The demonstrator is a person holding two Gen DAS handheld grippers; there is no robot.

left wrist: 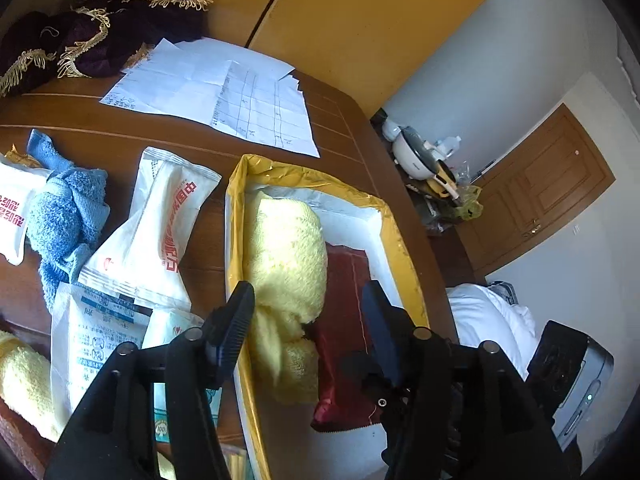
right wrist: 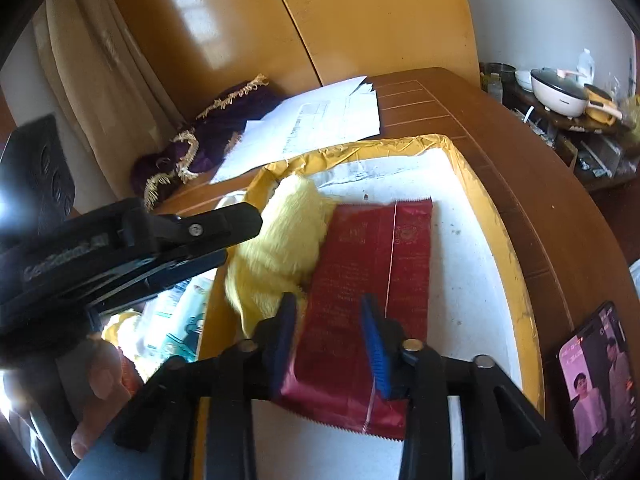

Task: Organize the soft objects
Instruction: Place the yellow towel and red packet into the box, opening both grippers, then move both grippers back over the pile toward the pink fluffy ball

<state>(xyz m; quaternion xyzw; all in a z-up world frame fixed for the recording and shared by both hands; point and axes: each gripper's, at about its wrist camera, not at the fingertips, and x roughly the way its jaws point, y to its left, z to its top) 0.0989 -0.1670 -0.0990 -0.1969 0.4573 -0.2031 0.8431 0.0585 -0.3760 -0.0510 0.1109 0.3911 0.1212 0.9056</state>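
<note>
Each gripper is a black plastic linkage frame with silver pivot pins. The left gripper (left wrist: 308,304) carries black ribbed fingers (left wrist: 236,320); the right gripper (right wrist: 328,320) carries blue ribbed pads (right wrist: 378,344). At 9 o'clock in the right wrist view, one silver screw and blurred embossed lettering mark the left unit's body.

Sunlit yellow wardrobe (left wrist: 360,20) behind brown table (left wrist: 120,136), white walls (wooden door (left wrist: 548,184) beyond)
</note>
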